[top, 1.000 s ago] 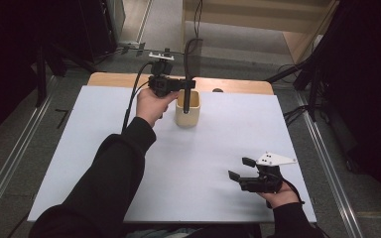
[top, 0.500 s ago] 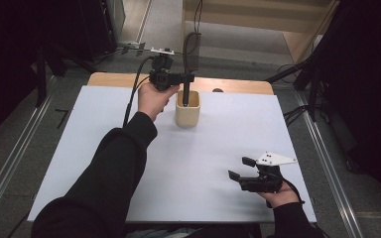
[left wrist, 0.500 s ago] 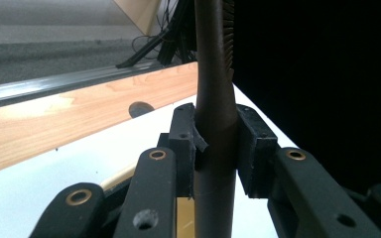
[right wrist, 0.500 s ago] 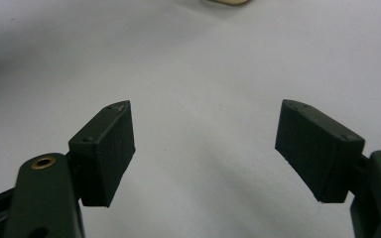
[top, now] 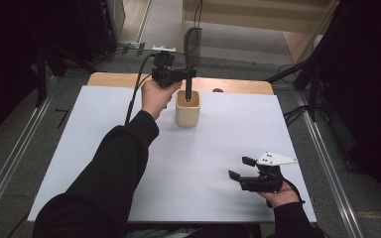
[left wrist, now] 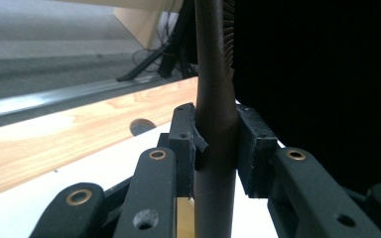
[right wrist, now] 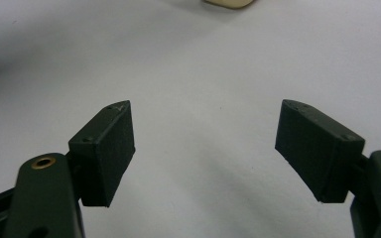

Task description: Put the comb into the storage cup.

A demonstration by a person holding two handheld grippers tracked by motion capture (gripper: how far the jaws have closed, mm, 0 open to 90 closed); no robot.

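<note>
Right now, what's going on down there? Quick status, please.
Left gripper shut on dark rod, upright, lower end in beige cup. Right gripper open, empty, low over white table. Nothing in the way.

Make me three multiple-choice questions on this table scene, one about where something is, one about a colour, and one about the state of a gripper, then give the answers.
1. Where does the lower end of the dark rod sit?
A. inside the cup
B. flat on the white table
C. between the right gripper's jaws

2. What colour is the cup?
A. red
B. beige
C. blue

3. How does the right gripper stand?
A. clamped on the rod
C. clamped on the cup
B. open with nothing between its jaws

Answers:
1. A, since in the high view the rod held by the left gripper dips into the cup's mouth.
2. B, as its wall is a pale beige against the white table.
3. B, because the right gripper view has its two pads wide apart over bare table.
</note>
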